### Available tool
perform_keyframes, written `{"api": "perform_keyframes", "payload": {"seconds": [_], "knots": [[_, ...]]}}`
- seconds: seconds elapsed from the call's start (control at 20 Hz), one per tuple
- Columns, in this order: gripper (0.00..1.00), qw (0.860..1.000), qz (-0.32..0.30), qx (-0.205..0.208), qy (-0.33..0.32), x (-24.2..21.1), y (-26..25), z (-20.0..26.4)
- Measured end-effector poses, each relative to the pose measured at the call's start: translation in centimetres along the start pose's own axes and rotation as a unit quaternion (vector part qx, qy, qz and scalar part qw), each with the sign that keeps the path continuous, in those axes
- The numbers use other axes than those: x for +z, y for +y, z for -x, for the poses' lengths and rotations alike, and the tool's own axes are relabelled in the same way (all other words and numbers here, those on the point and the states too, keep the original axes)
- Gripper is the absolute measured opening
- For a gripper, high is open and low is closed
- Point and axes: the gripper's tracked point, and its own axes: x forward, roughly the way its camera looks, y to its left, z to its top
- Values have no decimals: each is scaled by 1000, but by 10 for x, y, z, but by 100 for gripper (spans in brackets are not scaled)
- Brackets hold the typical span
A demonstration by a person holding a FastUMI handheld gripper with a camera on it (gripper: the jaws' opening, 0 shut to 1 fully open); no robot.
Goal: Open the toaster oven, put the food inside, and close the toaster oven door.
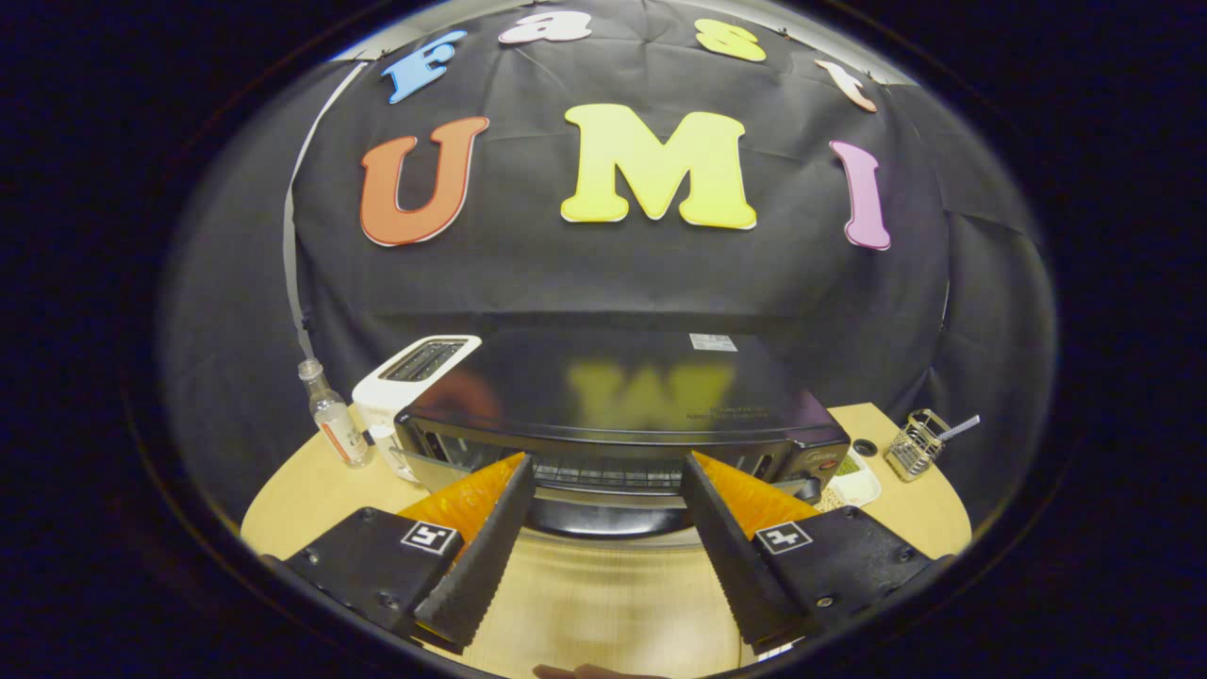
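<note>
The gripper has its two fingers spread wide apart, holding nothing, angled forward over a light wooden table. Nearest of all, below and behind the fingers, a sliver of a hand shows against the tabletop. Just ahead of the fingertips, and spanning the gap between them, sits the toaster oven, a dark box with a glossy flat top. Its door looks already let down toward the gripper, with a wire rack showing in the opening, though the fingers hide both ends of the door and its exact angle is hard to judge. Beyond the right finger, tucked beside the oven's control end, lies a small white dish of what may be the food; its contents are too small to name. Farther right stands a little wire holder with something stuck in it. Beyond the left finger, a white slot toaster stands against the oven's side, and a small clear bottle stands just past that. If the door is indeed down, the sensible next move is toward the dish: keep the fingers wide, clear the door's edge, and close evenly on the rim so nothing tips.
</note>
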Motion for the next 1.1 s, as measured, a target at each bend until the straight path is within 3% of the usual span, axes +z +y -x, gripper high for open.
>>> {"api": "perform_keyframes", "payload": {"seconds": [0.6, 1.1], "knots": [[100, 995, 26, 7, 97, -74, 5, 50], [99, 983, 13, 36, 181, -160, 9, 52]]}}
